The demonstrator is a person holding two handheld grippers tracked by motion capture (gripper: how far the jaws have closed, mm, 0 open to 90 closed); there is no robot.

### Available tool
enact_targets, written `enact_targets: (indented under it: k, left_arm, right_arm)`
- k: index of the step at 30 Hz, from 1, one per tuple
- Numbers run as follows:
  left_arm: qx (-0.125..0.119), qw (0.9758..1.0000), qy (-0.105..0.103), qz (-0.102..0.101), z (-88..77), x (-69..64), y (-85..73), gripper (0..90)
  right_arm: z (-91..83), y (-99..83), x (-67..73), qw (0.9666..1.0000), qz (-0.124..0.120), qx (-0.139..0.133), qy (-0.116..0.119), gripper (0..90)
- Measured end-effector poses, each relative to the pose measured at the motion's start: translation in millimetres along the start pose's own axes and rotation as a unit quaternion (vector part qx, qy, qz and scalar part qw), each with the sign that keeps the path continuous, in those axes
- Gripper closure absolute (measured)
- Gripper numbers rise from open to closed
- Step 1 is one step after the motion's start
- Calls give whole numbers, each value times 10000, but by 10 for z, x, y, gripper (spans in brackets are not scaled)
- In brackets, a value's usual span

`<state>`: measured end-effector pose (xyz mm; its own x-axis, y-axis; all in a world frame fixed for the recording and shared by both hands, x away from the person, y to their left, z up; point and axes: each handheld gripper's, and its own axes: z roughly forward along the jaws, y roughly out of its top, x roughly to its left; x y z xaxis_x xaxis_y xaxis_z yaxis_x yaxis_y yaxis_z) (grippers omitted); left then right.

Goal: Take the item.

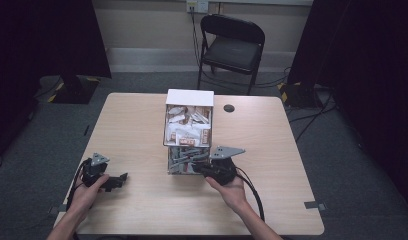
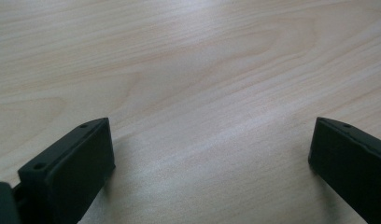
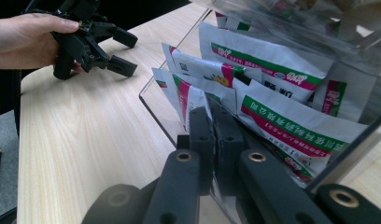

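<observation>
Nearest in the high view: right claw (image 1: 202, 167) pushed into the lower tier of a clear box (image 1: 188, 131), tips hidden among packets; left claw (image 1: 119, 178) well aside on bare desk (image 1: 137, 125).

In the left gripper view: jaws wide apart, both cut off by the frame, plain wood between.

In the right gripper view: jaws pinched on a white packet (image 3: 194, 100) with red and green stripes, print unreadable; open desk leftward.
</observation>
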<state>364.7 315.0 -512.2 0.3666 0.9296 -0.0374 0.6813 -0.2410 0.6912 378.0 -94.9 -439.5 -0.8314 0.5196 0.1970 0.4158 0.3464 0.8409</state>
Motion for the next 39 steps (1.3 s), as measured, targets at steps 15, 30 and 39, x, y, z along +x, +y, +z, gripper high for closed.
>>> enact_targets:
  k: [15,30,39]
  left_arm:
    - [-2,10000,-7,-5,1,0,0,0]
    - [0,10000,2,0,0,0,0,0]
    - [-1,10000,1,-2,0,0,0,0]
  right_arm:
    - [-102,70,63,9998,-35,-178,94,884]
    - [-205,152,152,9992,-95,-339,165,885]
    - [-283,177,200,9988,-88,-422,212,886]
